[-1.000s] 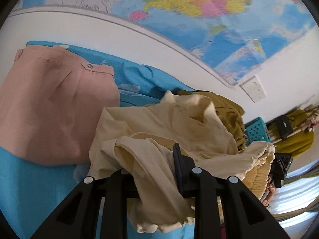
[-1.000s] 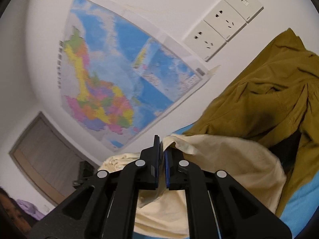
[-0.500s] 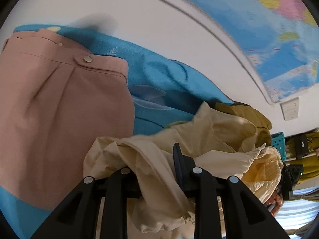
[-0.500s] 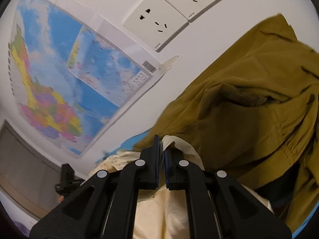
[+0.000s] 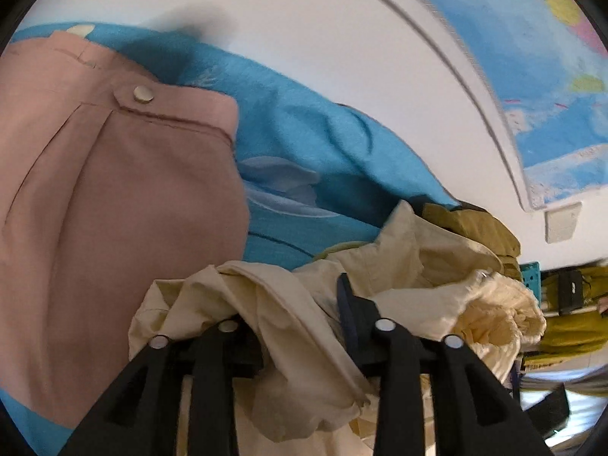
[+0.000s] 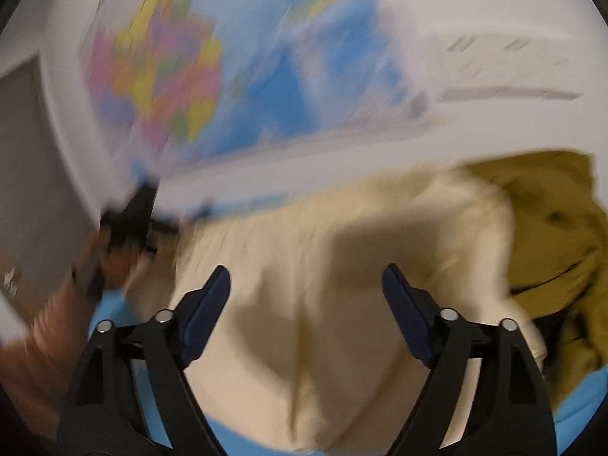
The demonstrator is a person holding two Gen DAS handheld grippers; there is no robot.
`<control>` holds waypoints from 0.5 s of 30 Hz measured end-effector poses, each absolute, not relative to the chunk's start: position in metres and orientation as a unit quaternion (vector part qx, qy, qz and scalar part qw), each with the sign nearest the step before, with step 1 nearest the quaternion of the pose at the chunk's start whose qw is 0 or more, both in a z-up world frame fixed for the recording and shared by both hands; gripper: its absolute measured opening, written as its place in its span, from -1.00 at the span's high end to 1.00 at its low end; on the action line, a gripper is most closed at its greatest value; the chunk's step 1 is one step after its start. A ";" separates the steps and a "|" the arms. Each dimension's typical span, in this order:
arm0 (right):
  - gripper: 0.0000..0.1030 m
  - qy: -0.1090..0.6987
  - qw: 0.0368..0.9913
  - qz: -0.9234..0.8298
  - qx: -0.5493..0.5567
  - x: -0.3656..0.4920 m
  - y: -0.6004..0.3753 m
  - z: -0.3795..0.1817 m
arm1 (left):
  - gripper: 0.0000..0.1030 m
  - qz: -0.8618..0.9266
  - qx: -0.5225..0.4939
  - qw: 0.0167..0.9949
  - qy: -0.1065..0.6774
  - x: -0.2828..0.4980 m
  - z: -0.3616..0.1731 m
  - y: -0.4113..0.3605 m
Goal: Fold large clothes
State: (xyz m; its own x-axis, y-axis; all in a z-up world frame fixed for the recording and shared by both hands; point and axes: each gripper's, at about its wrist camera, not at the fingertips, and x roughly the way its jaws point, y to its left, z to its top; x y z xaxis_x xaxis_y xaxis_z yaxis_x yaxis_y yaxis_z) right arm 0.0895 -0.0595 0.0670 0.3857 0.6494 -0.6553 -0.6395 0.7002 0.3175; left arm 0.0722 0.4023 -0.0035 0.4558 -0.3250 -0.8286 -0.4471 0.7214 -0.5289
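Note:
A crumpled cream garment (image 5: pixel 399 250) lies on a blue bedcover (image 5: pixel 311 133). A thick fold of it fills my left gripper (image 5: pixel 288 304) and drapes over the left finger. These jaws are opening, with the cloth still bunched between them. In the blurred right wrist view the cream garment (image 6: pixel 342 266) spreads out below my right gripper (image 6: pixel 307 271). The right jaws are opening wide with nothing between them. The left gripper (image 6: pixel 129 220) and the hand (image 6: pixel 114 266) that holds it show at the left of that view.
A pink skirt-like garment (image 5: pixel 114 209) with a metal button lies flat at the left. An olive garment (image 5: pixel 478 224) (image 6: pixel 551 220) is heaped against the wall beside the cream one. A map (image 5: pixel 532 38) and sockets (image 6: pixel 494 64) hang on the wall. A teal basket (image 5: pixel 530 269) stands far right.
My right gripper has let go of the cream cloth, opened wide and swung away. My left gripper sank toward the bed and its jaws have widened a little around the fold.

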 end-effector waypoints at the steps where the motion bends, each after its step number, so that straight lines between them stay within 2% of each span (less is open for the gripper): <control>1: -0.51 0.402 0.830 0.386 -0.013 0.090 -0.051 0.057 | 0.27 0.038 -0.369 0.771 0.518 0.073 -0.003 0.399; 2: -0.01 0.407 0.826 0.390 -0.019 0.092 -0.047 0.051 | 0.22 0.036 -0.365 0.773 0.518 0.073 -0.002 0.397; 3: 0.24 0.415 0.823 0.388 -0.024 0.097 -0.044 0.044 | 0.19 0.033 -0.361 0.775 0.518 0.073 -0.001 0.394; 4: 0.67 0.418 0.823 0.384 -0.026 0.100 -0.043 0.041 | 0.11 0.028 -0.361 0.778 0.513 0.070 0.002 0.391; 5: 0.94 0.415 0.824 0.386 -0.021 0.104 -0.044 0.040 | -0.01 0.019 -0.362 0.783 0.506 0.067 0.007 0.390; 7: 0.96 0.405 0.826 0.392 0.014 0.112 -0.054 0.045 | -0.12 -0.009 -0.362 0.799 0.481 0.056 0.021 0.387; 10: 0.97 0.389 0.835 0.387 0.037 0.119 -0.066 0.057 | -0.14 -0.058 -0.326 0.837 0.435 0.035 0.050 0.374; 15: 0.97 0.352 0.853 0.380 0.063 0.137 -0.063 0.086 | -0.27 -0.120 -0.251 0.881 0.382 0.012 0.077 0.336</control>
State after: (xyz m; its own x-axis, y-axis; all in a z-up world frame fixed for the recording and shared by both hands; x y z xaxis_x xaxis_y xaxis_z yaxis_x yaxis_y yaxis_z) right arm 0.1375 -0.0632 0.0856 0.4637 0.6926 -0.5526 -0.6040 0.7034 0.3748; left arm 0.0117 0.3355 0.0773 0.6787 -0.4031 -0.6139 0.0198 0.8457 -0.5333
